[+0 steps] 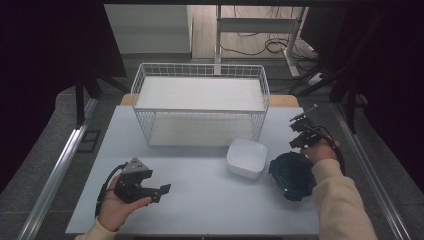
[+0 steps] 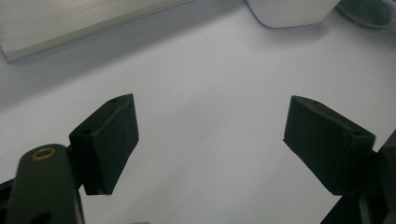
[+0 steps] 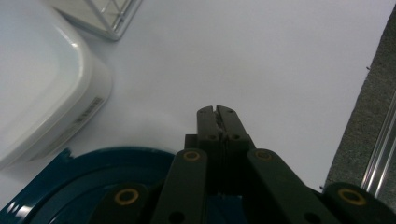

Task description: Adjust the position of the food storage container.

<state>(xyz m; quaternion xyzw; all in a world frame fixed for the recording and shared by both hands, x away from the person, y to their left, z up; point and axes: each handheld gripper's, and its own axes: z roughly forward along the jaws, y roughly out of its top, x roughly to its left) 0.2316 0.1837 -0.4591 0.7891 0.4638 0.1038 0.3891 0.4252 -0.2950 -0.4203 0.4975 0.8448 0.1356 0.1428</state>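
The dark blue lid lies flat on the counter near its right edge, just beside the white dish, with the right hand at its far rim. It looks like hard moulded plastic: light, stiff, fairly slick, and unlikely to break. Lying flat, it offers little to pinch from above, so the raised rim is the likely hold, taken from the side or by tipping one edge up first. The right gripper view has that rim curving just under the right gripper, whose fingers are pressed together with nothing between them, their tips over bare counter beyond the lid.

The left gripper rests in the left hand at the near left, well apart from the lid, its fingers spread wide over bare counter.

The dish looks heavier, smooth and breakable, with rounded corners; it sits close enough to the lid that a sideways push on one could nudge the other. Behind both stands a white wire basket with a shelf inside, its front wall near the dish. The counter edge and a metal rail lie close on the right, leaving little room on that side.
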